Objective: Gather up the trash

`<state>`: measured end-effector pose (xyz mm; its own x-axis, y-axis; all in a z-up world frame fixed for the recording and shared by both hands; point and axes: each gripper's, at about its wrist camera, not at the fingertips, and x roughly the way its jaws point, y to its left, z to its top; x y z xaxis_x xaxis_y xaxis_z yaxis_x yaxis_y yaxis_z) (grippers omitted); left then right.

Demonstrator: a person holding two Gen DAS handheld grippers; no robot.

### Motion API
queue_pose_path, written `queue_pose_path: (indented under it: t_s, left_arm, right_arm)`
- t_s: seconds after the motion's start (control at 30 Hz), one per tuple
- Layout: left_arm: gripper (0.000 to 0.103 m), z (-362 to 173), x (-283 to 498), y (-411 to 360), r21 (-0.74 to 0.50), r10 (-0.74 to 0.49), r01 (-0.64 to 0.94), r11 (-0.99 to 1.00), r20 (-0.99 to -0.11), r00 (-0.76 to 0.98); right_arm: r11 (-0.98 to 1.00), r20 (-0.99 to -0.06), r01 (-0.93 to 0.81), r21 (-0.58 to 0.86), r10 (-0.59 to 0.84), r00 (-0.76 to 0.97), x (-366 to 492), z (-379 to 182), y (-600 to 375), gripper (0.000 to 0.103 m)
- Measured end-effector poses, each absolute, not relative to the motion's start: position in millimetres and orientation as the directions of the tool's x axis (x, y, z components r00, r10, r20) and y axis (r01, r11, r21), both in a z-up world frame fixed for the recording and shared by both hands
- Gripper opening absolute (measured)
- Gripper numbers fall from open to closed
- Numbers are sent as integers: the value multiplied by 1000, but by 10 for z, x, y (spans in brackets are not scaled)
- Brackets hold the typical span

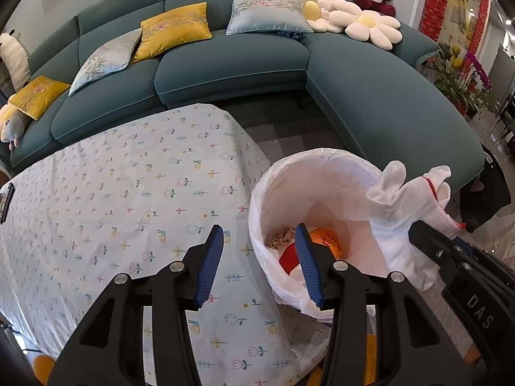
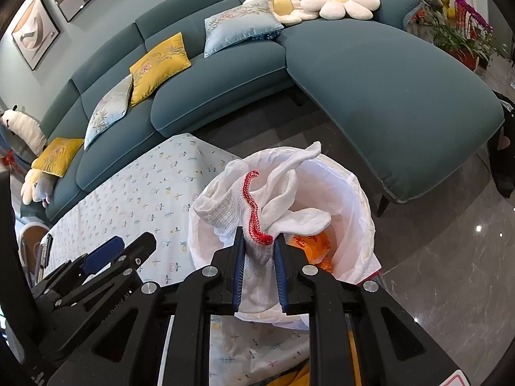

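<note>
sofa (image 1: pixel 231 64): teal, curved | floor (image 2: pixel 450 273): glossy grey tile | wall (image 2: pixel 106 9): framed pictures

"DAS" on right gripper (image 1: pixel 428 236) body; other print unreadable

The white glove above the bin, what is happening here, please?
A person is collecting trash with two handheld grippers. The right gripper is shut on a white glove with a red cuff edge and holds it over the bin, which has a white liner and already contains an orange wrapper. The left gripper is open and empty, beside the bin at the edge of the covered table.
</note>
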<state>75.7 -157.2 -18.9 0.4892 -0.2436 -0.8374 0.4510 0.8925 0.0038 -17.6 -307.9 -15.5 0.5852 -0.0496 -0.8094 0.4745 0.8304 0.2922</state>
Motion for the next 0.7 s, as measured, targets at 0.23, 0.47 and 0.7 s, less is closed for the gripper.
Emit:
queue_pose_path:
  t_s: [0.23,0.47,0.7]
  left_arm:
    - [44,-192,798,-1449,5,-229,428,904,-839,493]
    - [46,-193,839,-1332,2,-215,401,916,-841,496]
    - [51,-176,830,-1266,4,-210,390,921,-837,505]
  right_arm:
    - [844,-805,458,278,-56,591,-106,-83,-3017,22]
    - [860,-801,440,258,-65,596,-57,-3,-2913,33]
    - [874,-799,438,209,-105,592,-42,96,-2820,50]
